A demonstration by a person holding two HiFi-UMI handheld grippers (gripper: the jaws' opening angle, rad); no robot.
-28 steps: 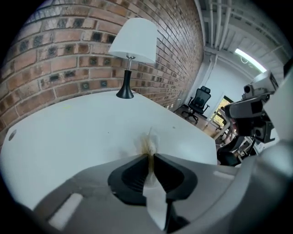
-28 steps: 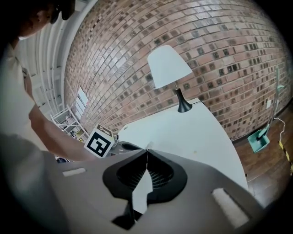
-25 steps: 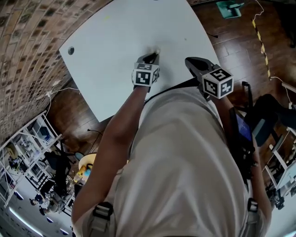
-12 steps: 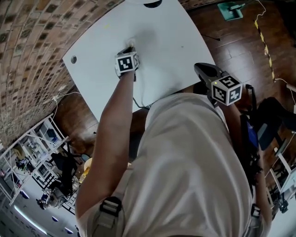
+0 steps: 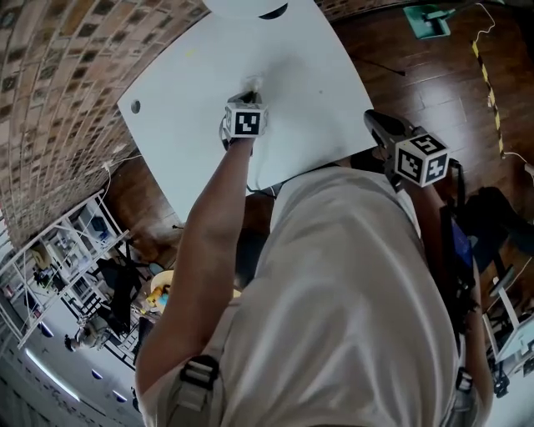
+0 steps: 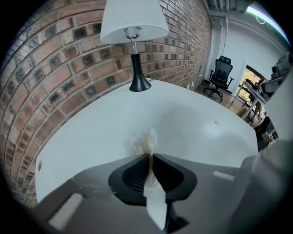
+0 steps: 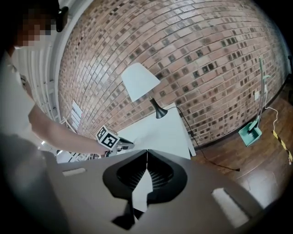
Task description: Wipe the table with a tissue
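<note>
The white table (image 5: 192, 125) fills the upper middle of the head view. My left gripper (image 5: 251, 90) points steeply down onto it, shut on a crumpled white tissue (image 5: 253, 82). In the left gripper view the tissue (image 6: 147, 140) sticks out past the gripper (image 6: 150, 156) onto the tabletop (image 6: 192, 123), with a strip trailing back between the jaws. These jaws have just been closing on the tissue. My right gripper (image 5: 375, 122) hovers at the table's right edge. It is shut (image 7: 147, 152) and holds nothing.
A lamp with a white shade (image 6: 132, 27) on a black base stands at the table's far end by the brick wall (image 7: 206, 55). A round hole (image 5: 135, 106) marks the table's left corner. On the wooden floor are a green dustpan (image 5: 425, 15) and cables. An office chair (image 6: 221, 75) stands beyond.
The left gripper slid the tissue leftward across the table, then back a little to the right. The right gripper drew back from over the table to its right edge.
</note>
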